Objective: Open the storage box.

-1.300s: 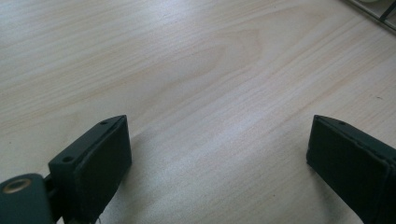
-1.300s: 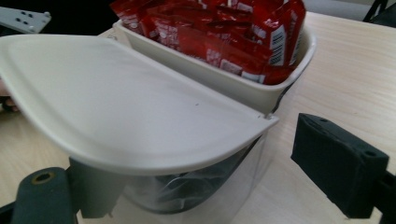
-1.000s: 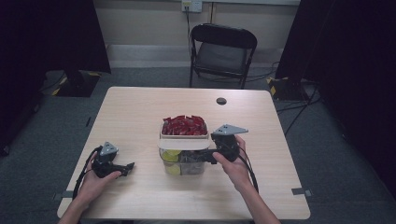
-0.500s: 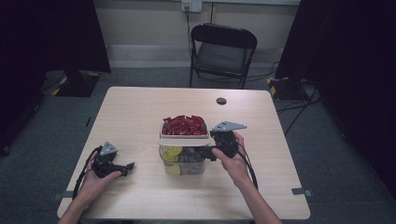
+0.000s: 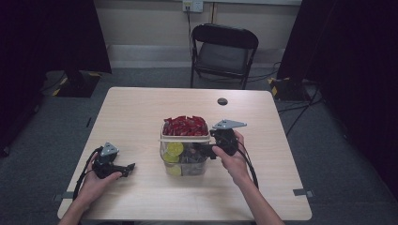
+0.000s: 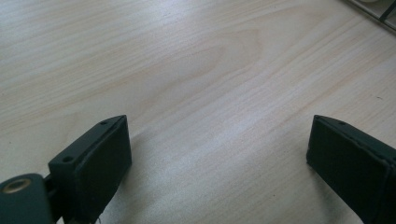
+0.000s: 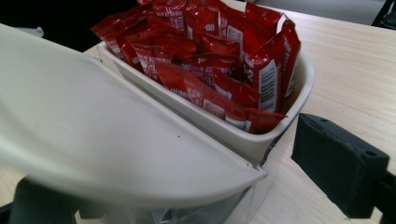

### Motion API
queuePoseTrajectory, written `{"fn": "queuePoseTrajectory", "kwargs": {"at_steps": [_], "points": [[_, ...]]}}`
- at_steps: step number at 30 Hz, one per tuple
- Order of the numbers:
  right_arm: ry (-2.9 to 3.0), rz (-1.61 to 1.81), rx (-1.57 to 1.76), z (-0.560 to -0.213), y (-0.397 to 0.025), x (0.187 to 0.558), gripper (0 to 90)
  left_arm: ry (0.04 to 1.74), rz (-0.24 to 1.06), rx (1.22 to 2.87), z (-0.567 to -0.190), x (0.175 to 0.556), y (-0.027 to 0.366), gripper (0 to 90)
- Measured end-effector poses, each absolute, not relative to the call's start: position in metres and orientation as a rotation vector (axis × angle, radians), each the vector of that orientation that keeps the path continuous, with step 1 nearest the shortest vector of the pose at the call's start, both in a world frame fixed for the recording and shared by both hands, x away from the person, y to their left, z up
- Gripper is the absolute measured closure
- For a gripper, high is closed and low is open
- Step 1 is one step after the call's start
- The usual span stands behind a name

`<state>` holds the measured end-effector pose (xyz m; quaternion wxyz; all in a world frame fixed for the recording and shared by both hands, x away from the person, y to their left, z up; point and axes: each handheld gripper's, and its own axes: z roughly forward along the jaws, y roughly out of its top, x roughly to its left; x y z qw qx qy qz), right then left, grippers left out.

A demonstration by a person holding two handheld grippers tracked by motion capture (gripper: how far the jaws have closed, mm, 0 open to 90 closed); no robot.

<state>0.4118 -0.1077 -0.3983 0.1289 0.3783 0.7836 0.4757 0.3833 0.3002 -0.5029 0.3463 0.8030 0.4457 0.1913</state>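
- Packets (image 7: pixel 219 60), red and shiny, fill the back part of a clear box (image 5: pixel 184 159) in the middle of the table (image 5: pixel 141 112).
- Right gripper (image 5: pixel 206 151) has crept a little closer to the box and now sits against its right side, jaws spread wide around the cream lid (image 7: pixel 93 140).
- Left gripper (image 5: pixel 129 167) has not moved. It rests on the table, well apart from the box, jaws wide and holding nothing.
- My guess is the lid comes next.

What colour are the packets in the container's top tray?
Red, with white print and barcodes. The packets show best in the right gripper view.
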Motion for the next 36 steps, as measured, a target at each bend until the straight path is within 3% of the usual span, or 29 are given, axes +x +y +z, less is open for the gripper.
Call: {"fn": "queuePoseTrajectory", "kwargs": {"at_steps": [36], "points": [[2.213,1.445,1.168,-0.397,-0.117,0.431,14.0,1.173,0.509,2.071,-0.502,0.387,0.302,8.8]]}}
